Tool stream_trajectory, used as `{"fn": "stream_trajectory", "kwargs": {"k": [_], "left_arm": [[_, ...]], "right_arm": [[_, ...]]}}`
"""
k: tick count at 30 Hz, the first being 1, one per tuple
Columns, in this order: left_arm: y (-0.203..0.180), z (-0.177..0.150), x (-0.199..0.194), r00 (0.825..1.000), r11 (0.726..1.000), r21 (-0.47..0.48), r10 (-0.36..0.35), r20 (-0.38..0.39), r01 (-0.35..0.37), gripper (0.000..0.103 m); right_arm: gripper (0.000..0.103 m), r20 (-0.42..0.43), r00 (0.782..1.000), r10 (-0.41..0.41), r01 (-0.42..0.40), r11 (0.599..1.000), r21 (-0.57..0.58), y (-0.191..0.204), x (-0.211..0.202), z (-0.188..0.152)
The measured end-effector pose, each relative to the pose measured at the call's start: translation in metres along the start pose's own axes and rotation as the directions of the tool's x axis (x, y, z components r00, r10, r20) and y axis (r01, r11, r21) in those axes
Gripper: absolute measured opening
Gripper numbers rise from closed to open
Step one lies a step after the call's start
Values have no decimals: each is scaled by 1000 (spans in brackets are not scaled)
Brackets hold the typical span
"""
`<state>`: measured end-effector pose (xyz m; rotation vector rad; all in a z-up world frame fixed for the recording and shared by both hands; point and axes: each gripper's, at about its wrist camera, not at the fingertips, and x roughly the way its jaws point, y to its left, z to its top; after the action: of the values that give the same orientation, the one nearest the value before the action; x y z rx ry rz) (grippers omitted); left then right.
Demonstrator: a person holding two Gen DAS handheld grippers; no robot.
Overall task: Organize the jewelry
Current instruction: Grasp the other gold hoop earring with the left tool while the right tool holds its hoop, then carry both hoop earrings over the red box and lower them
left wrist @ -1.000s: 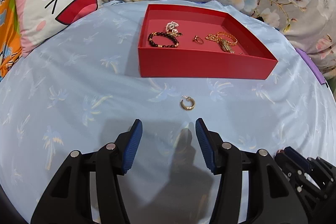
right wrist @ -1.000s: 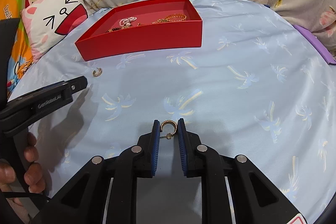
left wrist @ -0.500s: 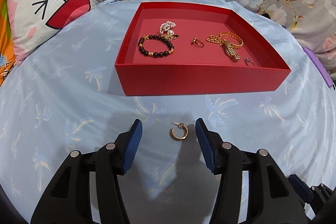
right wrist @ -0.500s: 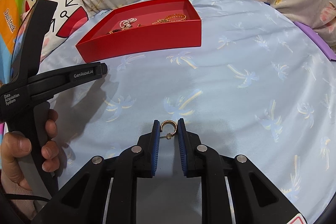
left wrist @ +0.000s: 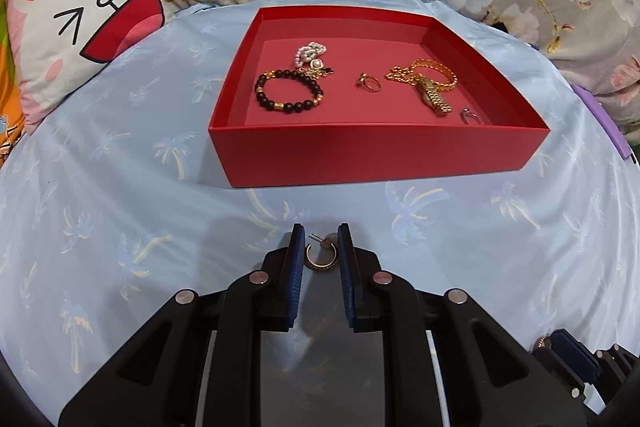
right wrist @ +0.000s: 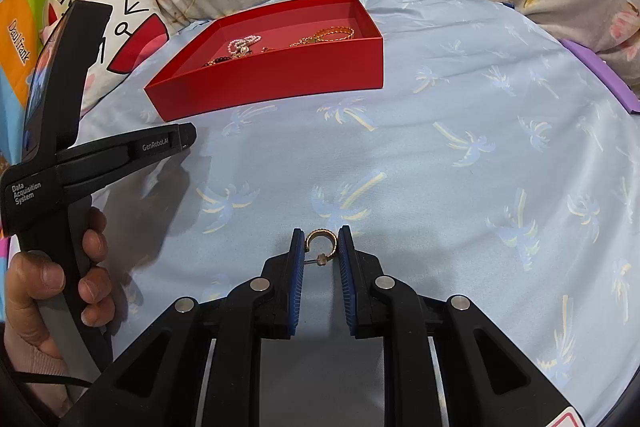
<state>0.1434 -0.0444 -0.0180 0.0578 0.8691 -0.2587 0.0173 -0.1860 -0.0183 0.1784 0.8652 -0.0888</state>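
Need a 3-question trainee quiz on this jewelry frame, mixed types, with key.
1. True or false: the left gripper is closed on a gold hoop earring.
2. Which is in the red tray? A) black bead bracelet B) wristwatch with a round dial C) hair comb
3. Fill in: the right gripper holds a gold hoop ____.

Key: 1 true; 2 A; 3 earring.

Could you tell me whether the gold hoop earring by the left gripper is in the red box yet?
Not yet. The hoop earring sits between the left gripper fingers, in front of the red box.
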Motion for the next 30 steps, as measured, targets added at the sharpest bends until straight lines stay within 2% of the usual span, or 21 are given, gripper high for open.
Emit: {"fn": "stream_trajectory", "kwargs": {"k": [8, 13, 16, 30], "left_arm": [[5, -10, -13, 1000, 999, -22, -31, 3, 31, 16], [16, -12, -35, 998, 998, -36, -58, 19, 59, 16], [23, -10, -49, 997, 997, -42, -65, 35, 66, 16], [41, 15, -97, 991, 996, -49, -65, 121, 71, 16]], "right_arm": [[16, 11, 1000, 18, -18, 1000, 7, -1, -2, -1], [16, 5, 998, 67, -67, 997, 44, -5, -6, 0], [16, 24, 998, 62, -63, 997, 40, -5, -14, 3], [16, 137, 987, 89, -89, 996, -4, 3, -48, 49]]}}
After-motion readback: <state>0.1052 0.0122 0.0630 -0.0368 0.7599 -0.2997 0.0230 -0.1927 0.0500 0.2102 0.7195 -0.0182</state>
